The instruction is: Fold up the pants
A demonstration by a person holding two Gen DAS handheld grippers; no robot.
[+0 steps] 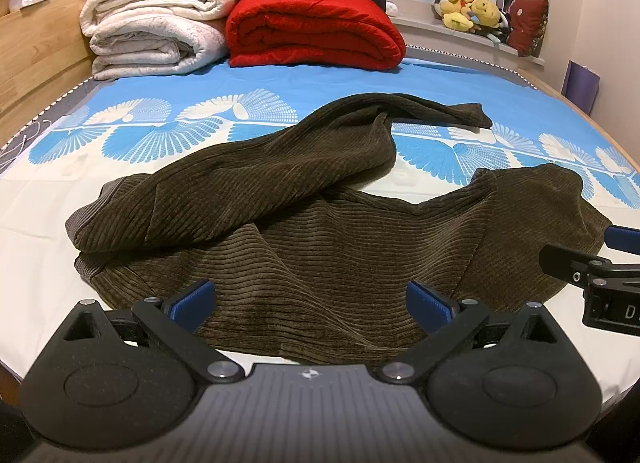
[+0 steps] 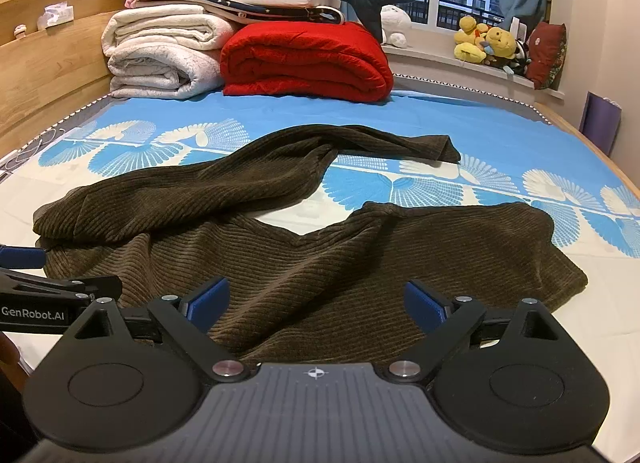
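Observation:
Dark brown corduroy pants (image 1: pixel 304 223) lie rumpled on the bed, waist end near me. One leg is thrown across toward the far right; the other spreads to the right (image 2: pixel 460 247). My left gripper (image 1: pixel 310 303) is open, hovering over the near edge of the pants, nothing between its blue pads (image 1: pixel 192 303). My right gripper (image 2: pixel 316 303) is open over the near edge further right, empty too. The right gripper shows at the right edge of the left wrist view (image 1: pixel 608 263); the left gripper shows at the left edge of the right wrist view (image 2: pixel 48 291).
The bed sheet (image 1: pixel 460 83) is blue and white with a fan pattern. Folded white blankets (image 1: pixel 156 31) and a red quilt (image 1: pixel 316 31) are stacked at the far end. A wooden headboard (image 1: pixel 36 55) runs along the left. Plush toys (image 1: pixel 472 9) sit on the windowsill.

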